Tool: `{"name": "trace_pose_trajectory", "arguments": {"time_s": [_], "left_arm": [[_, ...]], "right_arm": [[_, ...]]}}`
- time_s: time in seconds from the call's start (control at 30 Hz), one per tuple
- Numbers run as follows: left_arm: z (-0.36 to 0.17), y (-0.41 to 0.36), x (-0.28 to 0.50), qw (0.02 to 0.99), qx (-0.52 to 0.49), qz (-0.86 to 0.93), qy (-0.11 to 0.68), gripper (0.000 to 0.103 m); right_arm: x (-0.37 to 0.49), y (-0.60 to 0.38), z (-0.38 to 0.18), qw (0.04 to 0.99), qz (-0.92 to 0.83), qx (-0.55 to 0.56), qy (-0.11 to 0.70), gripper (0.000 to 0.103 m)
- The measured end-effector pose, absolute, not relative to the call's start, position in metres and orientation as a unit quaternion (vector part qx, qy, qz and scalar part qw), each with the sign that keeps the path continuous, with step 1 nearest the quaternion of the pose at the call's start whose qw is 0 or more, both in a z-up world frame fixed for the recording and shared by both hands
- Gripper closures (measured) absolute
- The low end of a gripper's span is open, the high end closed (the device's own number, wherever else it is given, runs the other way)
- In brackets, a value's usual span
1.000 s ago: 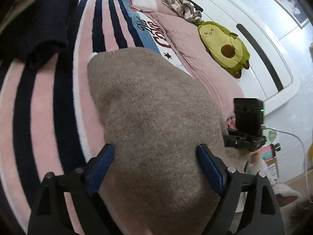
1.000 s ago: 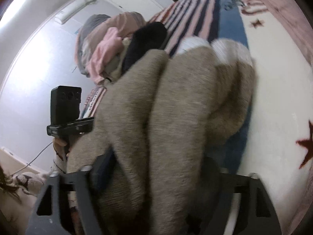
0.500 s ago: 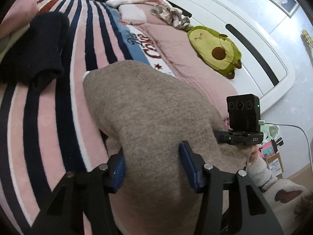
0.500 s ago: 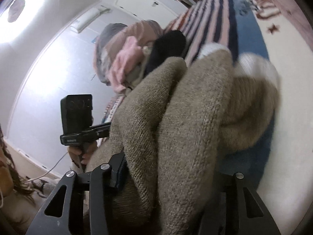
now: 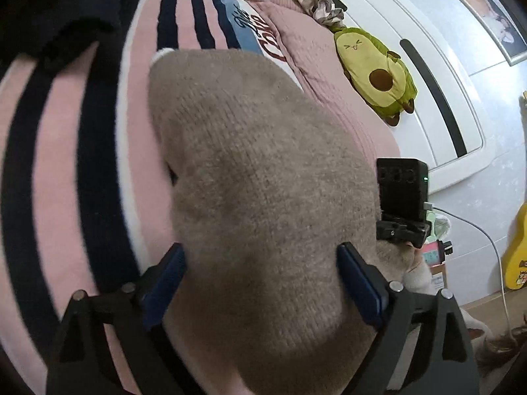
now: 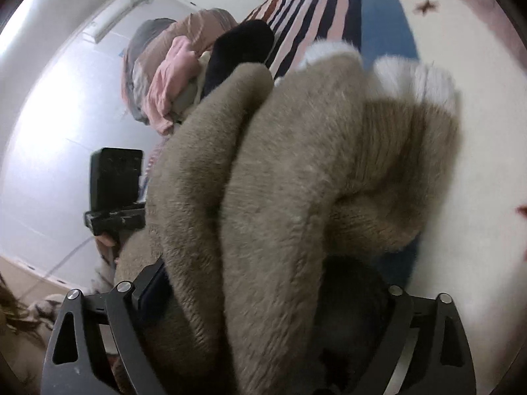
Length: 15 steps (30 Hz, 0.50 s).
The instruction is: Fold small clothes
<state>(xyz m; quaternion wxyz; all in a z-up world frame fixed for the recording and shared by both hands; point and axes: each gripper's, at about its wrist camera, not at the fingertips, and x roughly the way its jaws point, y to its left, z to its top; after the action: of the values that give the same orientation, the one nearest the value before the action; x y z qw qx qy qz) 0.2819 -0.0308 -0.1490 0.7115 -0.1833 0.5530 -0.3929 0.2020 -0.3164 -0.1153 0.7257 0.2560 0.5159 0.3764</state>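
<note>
Taupe knit garment (image 5: 257, 181) lies bunched on the striped blanket (image 5: 59, 171), folds piled toward the right wrist camera. Its near edge runs out of frame at six o'clock. Left gripper (image 5: 260, 273) has just sprung wide, blue pads flanking the knit. Right gripper (image 6: 263, 283) has just widened too; its right finger is buried in fabric, contact unclear. Avocado plush (image 5: 375, 72) sits at two o'clock.

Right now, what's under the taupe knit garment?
The taupe knit garment lies on the striped pink-and-navy blanket; in the right wrist view its white-cuffed end reaches a blue and cream part of the bedding. Anything directly beneath the folds is covered.
</note>
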Motion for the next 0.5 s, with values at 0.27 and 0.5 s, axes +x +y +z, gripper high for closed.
{"name": "trace_pose_trajectory", "arguments": {"time_s": [0.27, 0.5], "left_arm": [[-0.123, -0.031, 0.272, 0.745, -0.168, -0.388, 0.517, 0.044], [-0.061, -0.015, 0.243, 0.796, -0.125, -0.386, 0.449, 0.044]], "right_arm": [[0.195, -0.307, -0.093, 0.735, 0.424, 0.250, 0.467, 0.054], [0.176, -0.288, -0.049, 0.750, 0.445, 0.235, 0.429, 0.055]]}}
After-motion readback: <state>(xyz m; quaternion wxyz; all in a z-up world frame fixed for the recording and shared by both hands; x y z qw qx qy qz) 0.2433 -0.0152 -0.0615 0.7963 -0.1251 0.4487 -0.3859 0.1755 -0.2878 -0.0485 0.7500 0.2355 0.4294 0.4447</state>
